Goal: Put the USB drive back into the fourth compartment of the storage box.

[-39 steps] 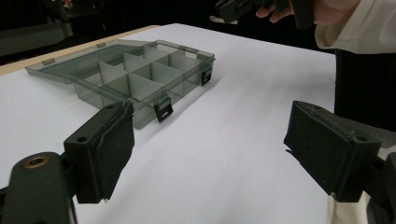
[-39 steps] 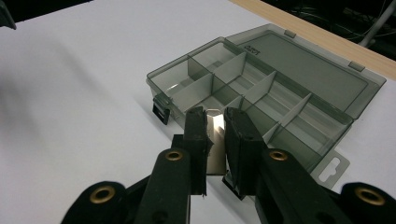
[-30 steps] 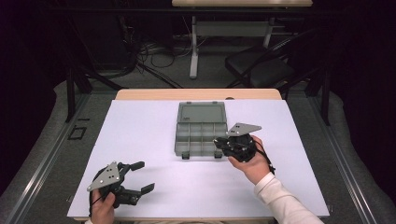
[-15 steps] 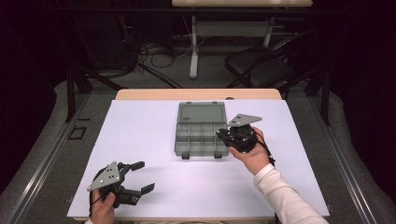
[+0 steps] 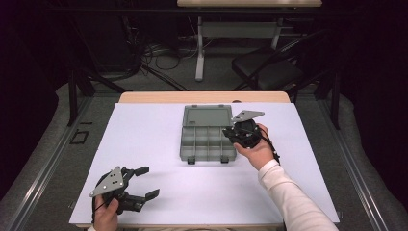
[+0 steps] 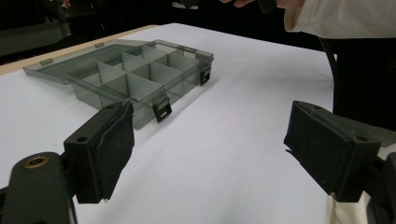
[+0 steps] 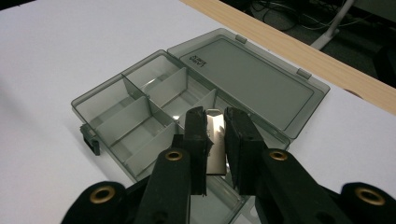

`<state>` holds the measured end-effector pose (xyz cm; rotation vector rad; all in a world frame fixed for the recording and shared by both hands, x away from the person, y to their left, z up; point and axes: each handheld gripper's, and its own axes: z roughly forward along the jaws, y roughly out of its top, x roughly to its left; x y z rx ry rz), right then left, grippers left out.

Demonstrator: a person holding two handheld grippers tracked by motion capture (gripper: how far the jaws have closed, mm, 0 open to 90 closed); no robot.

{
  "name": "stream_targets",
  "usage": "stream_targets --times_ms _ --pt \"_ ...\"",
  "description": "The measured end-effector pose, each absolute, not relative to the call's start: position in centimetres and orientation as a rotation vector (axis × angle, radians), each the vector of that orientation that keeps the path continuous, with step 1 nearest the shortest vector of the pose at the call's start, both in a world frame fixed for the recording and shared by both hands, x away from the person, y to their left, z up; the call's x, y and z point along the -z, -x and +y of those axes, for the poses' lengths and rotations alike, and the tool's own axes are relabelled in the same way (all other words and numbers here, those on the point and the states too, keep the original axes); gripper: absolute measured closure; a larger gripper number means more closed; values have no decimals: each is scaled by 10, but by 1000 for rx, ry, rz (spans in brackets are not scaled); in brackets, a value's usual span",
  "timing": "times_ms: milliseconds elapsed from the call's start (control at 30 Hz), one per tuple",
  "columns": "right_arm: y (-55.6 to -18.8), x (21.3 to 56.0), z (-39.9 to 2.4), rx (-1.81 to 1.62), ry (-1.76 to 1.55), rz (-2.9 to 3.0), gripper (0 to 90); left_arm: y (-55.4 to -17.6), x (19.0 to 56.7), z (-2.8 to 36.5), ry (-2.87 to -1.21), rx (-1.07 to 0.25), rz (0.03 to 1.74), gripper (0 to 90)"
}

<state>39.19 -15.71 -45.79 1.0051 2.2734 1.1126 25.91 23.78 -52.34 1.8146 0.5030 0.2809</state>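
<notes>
White tabletop (image 5: 159,139): organizer box (image 5: 207,143) lengthwise front-to-back.

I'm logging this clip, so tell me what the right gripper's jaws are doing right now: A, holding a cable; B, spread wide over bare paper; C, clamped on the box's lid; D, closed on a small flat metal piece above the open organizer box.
D: in the right gripper view the right gripper pinches a small flat metal piece over the open organizer box.
</notes>
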Motion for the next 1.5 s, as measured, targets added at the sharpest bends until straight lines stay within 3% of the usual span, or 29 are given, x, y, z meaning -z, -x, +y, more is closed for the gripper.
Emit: stream_targets --times_ms 1500 --pt "-439 500 -158 -987 -1135 2279 794 -260 524 238 -1813 -273 497 158"
